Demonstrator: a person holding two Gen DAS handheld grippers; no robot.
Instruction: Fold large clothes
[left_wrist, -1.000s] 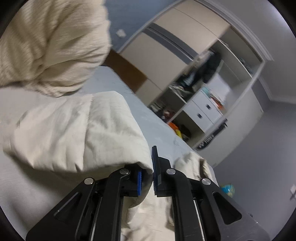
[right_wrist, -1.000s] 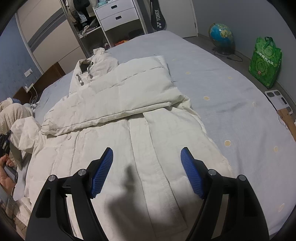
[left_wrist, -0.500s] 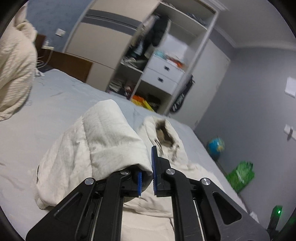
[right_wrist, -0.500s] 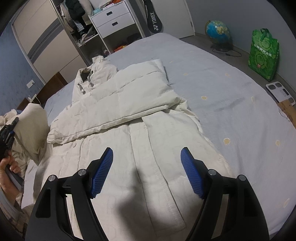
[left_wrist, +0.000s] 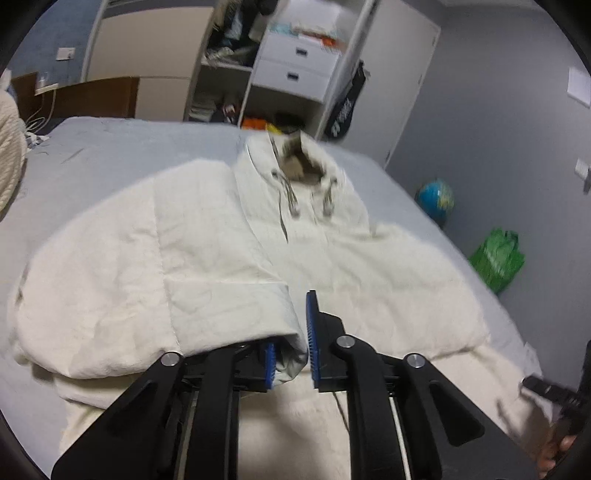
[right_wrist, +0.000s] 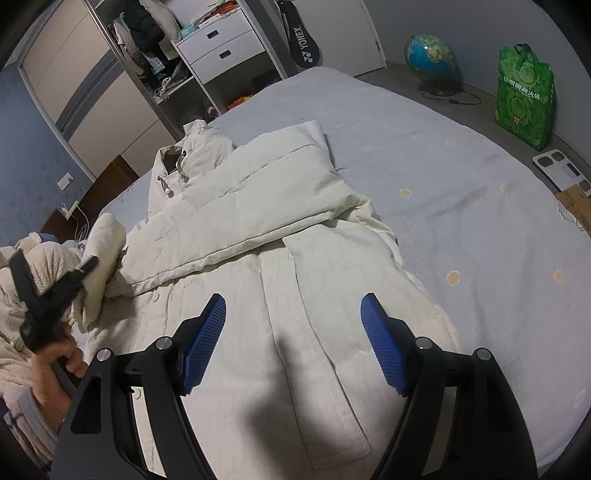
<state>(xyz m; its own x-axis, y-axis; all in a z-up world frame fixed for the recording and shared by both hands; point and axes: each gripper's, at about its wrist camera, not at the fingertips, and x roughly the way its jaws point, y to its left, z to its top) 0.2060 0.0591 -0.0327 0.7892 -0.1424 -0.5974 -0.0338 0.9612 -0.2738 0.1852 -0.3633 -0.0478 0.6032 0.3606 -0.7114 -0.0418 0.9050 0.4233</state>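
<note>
A cream padded jacket (left_wrist: 369, 266) lies front-up on the bed, collar toward the wardrobe. My left gripper (left_wrist: 291, 350) has the cuff of one sleeve (left_wrist: 184, 277) between its blue pads. Its jaws are opening, and the cuff still fills the gap. That sleeve lies folded over the jacket's chest. In the right wrist view the left gripper (right_wrist: 88, 264) is at the left with the bunched sleeve (right_wrist: 103, 240). The other sleeve (right_wrist: 258, 199) lies folded across the chest. My right gripper (right_wrist: 293, 306) hovers open over the jacket's lower front (right_wrist: 295, 369), holding nothing.
The grey-blue bed sheet (right_wrist: 461, 177) spreads to the right of the jacket. A cream blanket (right_wrist: 22, 295) is heaped at the left. Beyond the bed stand an open wardrobe with white drawers (left_wrist: 295, 70), a globe (right_wrist: 430, 55), a green bag (right_wrist: 524, 96) and a scale (right_wrist: 561, 170).
My left gripper has swung the sleeve in from the side, over the jacket's chest. The gap between its pads has widened slightly. The right gripper has stayed put.
</note>
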